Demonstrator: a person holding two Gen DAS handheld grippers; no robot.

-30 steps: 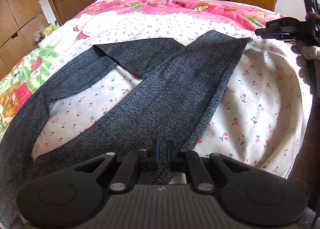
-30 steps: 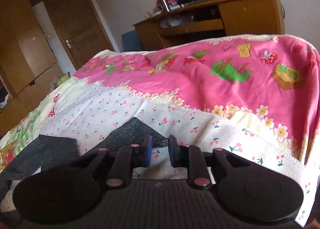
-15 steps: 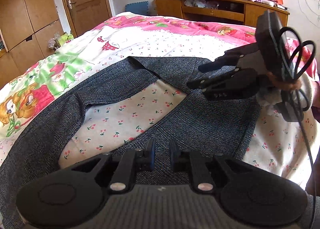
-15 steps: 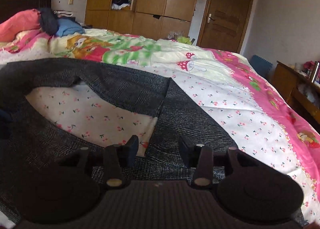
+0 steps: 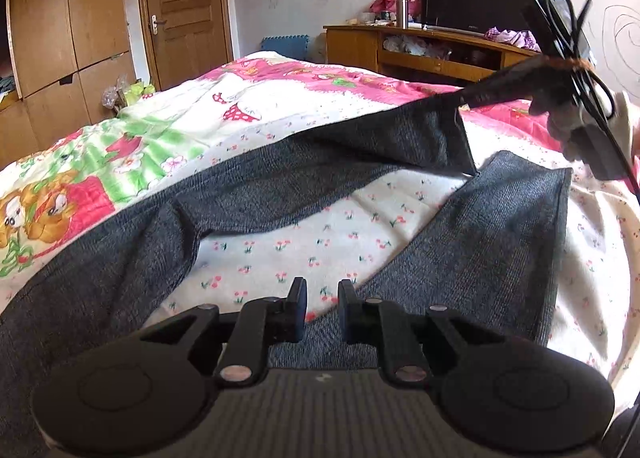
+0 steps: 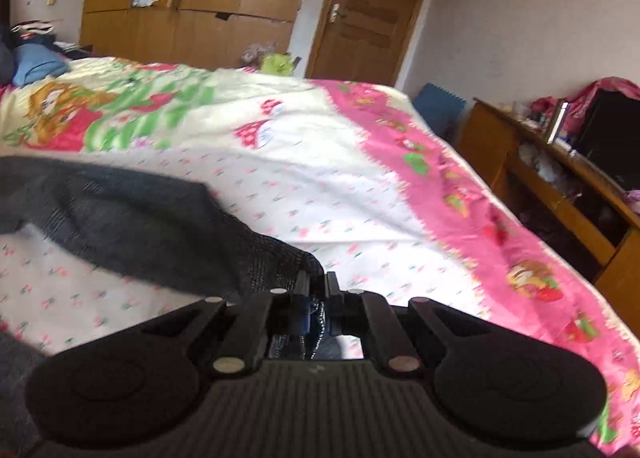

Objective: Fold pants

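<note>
Dark grey pants (image 5: 472,250) lie spread on the bed, legs apart in a V. My right gripper (image 6: 318,290) is shut on the hem of the far leg (image 6: 168,234) and holds it lifted off the bed; this shows in the left wrist view too, where the right gripper (image 5: 460,100) pinches the raised hem corner. My left gripper (image 5: 322,300) hovers low over the near leg, jaws slightly apart, holding nothing.
The bed (image 5: 280,118) has a white cherry-print and pink cartoon cover. A wooden TV cabinet (image 5: 420,50) stands beyond the bed. A wardrobe (image 5: 60,38) and a door (image 5: 184,6) are at the left.
My right gripper has closed on the far leg's hem and lifted it. My left gripper has shifted a little left over the near leg's inner edge.
</note>
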